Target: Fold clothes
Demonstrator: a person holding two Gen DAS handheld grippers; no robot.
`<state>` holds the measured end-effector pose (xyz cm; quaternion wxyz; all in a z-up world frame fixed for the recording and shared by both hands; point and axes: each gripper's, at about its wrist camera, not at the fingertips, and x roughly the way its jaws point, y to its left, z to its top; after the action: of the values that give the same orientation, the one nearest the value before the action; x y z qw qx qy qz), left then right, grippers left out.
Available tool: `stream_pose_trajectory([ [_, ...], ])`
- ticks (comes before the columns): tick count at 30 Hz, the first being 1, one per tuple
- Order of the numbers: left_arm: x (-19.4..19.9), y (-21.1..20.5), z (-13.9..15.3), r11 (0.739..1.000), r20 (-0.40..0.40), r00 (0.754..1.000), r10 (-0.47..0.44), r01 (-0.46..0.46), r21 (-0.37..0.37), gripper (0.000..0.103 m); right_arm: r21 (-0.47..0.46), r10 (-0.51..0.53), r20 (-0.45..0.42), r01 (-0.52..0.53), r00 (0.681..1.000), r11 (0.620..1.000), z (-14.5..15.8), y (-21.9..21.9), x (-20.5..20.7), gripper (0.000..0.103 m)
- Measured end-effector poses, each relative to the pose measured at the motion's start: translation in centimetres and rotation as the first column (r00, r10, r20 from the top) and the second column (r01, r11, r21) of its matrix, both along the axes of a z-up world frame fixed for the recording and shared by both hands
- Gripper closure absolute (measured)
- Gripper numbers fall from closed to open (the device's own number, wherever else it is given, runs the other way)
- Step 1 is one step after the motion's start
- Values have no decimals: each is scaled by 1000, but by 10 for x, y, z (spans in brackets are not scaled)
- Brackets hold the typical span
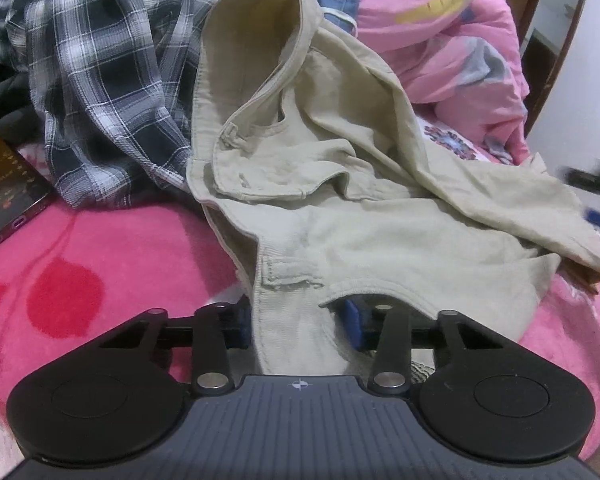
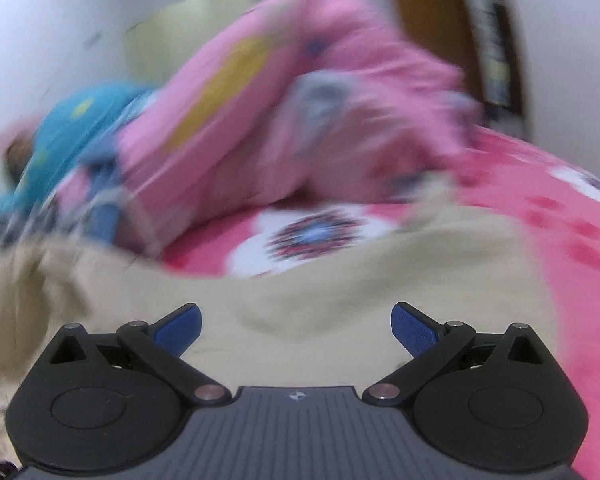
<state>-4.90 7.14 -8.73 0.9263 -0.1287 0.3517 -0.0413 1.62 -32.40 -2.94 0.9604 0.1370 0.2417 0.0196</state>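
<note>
Beige trousers (image 1: 340, 200) lie crumpled on the pink bed sheet (image 1: 100, 260), waistband and belt loops toward me. My left gripper (image 1: 298, 330) is low at the near edge of them. A bunched strip of the waistband fills the gap between its blue pads (image 1: 242, 328), which sit against the cloth on both sides. The right wrist view is blurred. In it my right gripper (image 2: 296, 328) stands wide open above the beige trousers (image 2: 260, 292), with nothing between its fingers. A dark and blue blur at the right edge of the left wrist view may be that gripper.
A black and white plaid shirt (image 1: 100, 80) is heaped at the back left, beside a phone (image 1: 8, 188) lying on the sheet. A pink quilt (image 1: 440, 32) is piled at the back right, with a teal item (image 2: 72, 128) left of it. A wooden door frame (image 1: 548, 20) stands behind.
</note>
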Motion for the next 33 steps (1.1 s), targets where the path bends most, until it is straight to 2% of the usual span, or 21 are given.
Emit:
stream_pose_trajectory([
  [2, 0, 2, -2, 1000, 5, 1000, -1, 1, -13, 63, 87, -120, -40, 123, 992, 989, 2, -51, -11, 0],
  [5, 0, 0, -4, 1000, 17, 1000, 3, -3, -4, 62, 208, -252, -175, 286, 952, 935, -13, -110, -9, 0],
  [7, -1, -2, -3, 1000, 21, 1000, 7, -7, 7, 62, 334, -210, -288, 303, 934, 892, -35, -130, 3, 2],
  [9, 0, -1, -3, 1000, 18, 1000, 5, -6, 8, 62, 462, -125, -351, 288, 928, 839, -55, -133, 12, 13],
  [12, 1, 2, -1, 1000, 10, 1000, -5, 5, 4, 61, 519, -101, -286, 242, 953, 820, -53, -126, 8, 28],
  [15, 3, 3, -2, 1000, 14, 1000, -15, 15, 9, 61, 605, -77, -211, 192, 974, 773, -51, -123, -3, 53],
  [16, 3, 3, -2, 1000, 17, 1000, -18, 18, 11, 61, 612, -77, -207, 190, 975, 768, -51, -123, -4, 77],
  [17, 3, 3, -2, 1000, 20, 1000, -21, 21, 14, 62, 618, -77, -203, 189, 976, 763, -51, -124, -5, 84],
  [20, 5, 4, 0, 1000, 23, 999, -23, 23, 9, 66, 617, -73, -150, 151, 986, 772, -36, -121, -8, 91],
  [24, 8, 11, 2, 998, 7, 1000, -18, 18, -53, 70, 612, -59, -42, 72, 997, 787, -6, -117, -13, 91],
  [29, 12, 26, 3, 989, -27, 999, -19, 14, -149, 75, 533, -8, 148, -73, 989, 843, 69, -91, -11, 92],
  [33, 16, 36, 2, 980, -49, 998, -36, 26, -199, 76, 448, 58, 288, -189, 956, 874, 132, -66, 16, 92],
])
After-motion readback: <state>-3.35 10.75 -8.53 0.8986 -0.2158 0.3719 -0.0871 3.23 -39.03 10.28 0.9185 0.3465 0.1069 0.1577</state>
